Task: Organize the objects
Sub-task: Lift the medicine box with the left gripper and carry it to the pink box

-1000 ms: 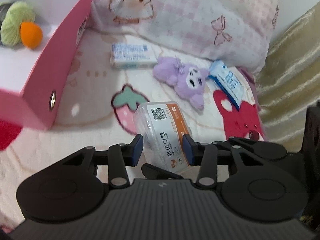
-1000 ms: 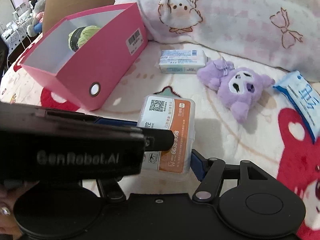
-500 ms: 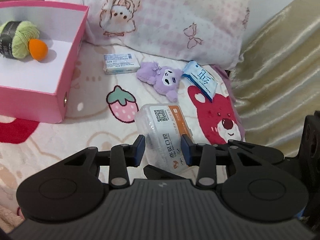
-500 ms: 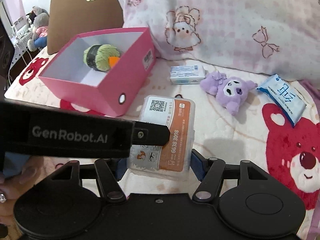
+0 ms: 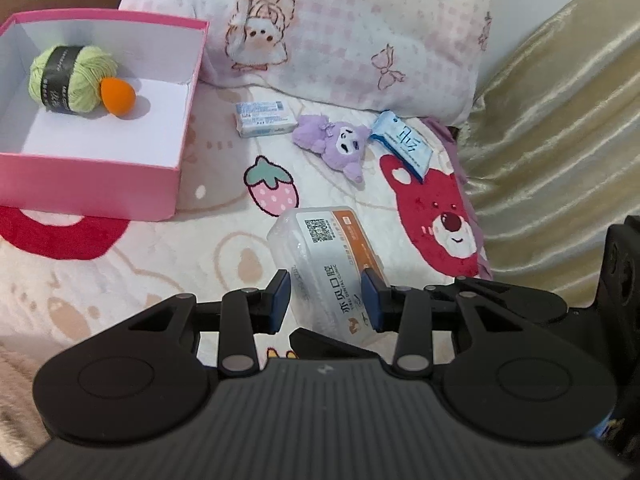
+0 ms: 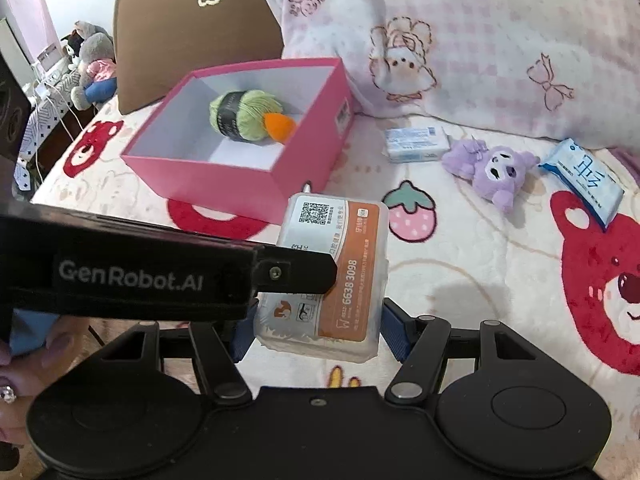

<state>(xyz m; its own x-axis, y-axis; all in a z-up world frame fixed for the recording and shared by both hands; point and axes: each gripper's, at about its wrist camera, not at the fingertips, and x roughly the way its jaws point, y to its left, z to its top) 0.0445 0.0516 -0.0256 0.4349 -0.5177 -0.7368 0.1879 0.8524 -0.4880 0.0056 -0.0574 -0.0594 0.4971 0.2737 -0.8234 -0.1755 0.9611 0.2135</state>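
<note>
Clear plastic box (image 5: 326,264) with an orange-and-white label is seen at the lower centre of both wrist views, raised off the bed's cartoon-printed blanket (image 5: 168,256) and clamped from two sides at once. In the left wrist view, the left hand-held gripper (image 5: 325,300) is closed on the box's narrow width, both blue pads pressed against its sides, and it is angled downward over the bed. In the right wrist view, the right hand-held gripper (image 6: 316,334) is closed across the same box's wider span, also pitched down; the left tool's black body crosses the left of that frame, with fingers of a person's hand (image 6: 24,364) seen at the lower left edge.

At the upper left a pink box (image 5: 96,184) is found, holding a green yarn ball (image 5: 72,74) and an orange sponge (image 5: 117,96) that touch. Further right, on the blanket, lie a small white packet (image 5: 264,119), a purple plush toy (image 5: 338,144) and a blue tissue pack (image 5: 402,144), below a pink checked pillow (image 5: 360,32).
</note>
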